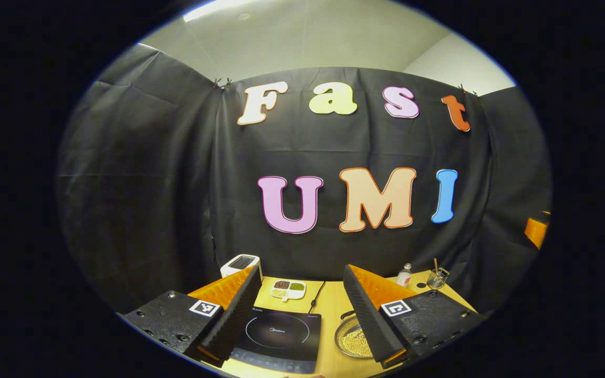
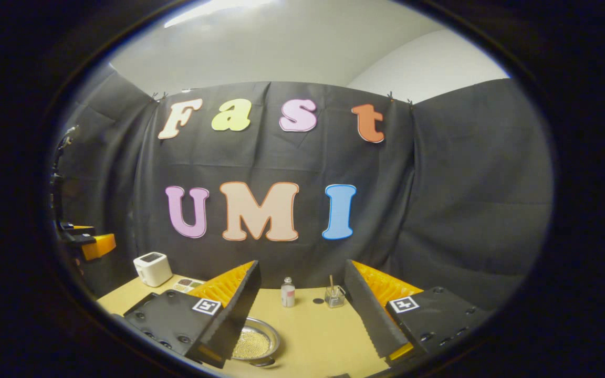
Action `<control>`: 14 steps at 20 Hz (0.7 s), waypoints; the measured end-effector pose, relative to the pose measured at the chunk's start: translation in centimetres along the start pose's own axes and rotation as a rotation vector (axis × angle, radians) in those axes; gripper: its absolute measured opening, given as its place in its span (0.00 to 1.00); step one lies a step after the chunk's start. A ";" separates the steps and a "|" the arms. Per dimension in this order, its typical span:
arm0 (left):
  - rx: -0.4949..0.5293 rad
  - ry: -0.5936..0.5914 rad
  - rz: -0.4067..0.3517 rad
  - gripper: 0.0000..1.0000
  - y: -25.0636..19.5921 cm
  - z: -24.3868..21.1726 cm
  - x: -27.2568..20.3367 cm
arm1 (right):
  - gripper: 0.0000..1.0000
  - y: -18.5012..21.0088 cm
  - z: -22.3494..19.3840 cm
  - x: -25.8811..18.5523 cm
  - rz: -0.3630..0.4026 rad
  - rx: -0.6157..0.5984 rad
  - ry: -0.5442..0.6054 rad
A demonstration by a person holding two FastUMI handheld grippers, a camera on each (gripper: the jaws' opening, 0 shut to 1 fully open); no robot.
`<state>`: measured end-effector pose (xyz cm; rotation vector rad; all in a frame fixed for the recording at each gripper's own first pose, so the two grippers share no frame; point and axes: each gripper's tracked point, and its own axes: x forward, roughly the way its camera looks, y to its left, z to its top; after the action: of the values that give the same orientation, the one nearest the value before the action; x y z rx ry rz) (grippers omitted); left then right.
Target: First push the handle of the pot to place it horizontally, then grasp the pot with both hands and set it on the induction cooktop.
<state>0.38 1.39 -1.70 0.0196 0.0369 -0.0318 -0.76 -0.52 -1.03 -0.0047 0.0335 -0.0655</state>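
- Left tool: fingers spread wide, nothing between them, held above the desk.
- Right tool: also wide open, nothing held, above the desk.
- Cooktop: black, flat on the desk, seen between the left tool's fingers.
- Pot: shallow metal pan with pale grains inside, on the desk just right of the cooktop, apart from both tools. Handle angle: cannot tell.
- Farther back: divided dish of beans, white toaster, small bottle, glass jar.
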 end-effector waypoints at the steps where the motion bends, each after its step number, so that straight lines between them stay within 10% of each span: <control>1: 0.000 0.006 0.001 0.92 0.2 -0.2 0.0 | 0.99 0.0 0.1 -0.1 -0.005 -0.004 0.000; 10: -0.010 0.045 -0.001 0.96 1.8 -1.8 0.2 | 0.99 1.3 -0.3 -0.2 -0.011 0.001 0.024; 13: -0.010 0.046 -0.010 0.92 2.1 -1.9 0.3 | 0.89 1.9 -0.1 -0.5 -0.008 0.020 0.023; 14: -0.016 0.047 -0.017 0.92 2.1 -2.0 0.4 | 0.72 2.0 0.2 -0.5 -0.007 0.028 0.012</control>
<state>0.75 3.53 -3.63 0.0036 0.0839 -0.0479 -1.16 1.49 -0.84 0.0237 0.0447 -0.0733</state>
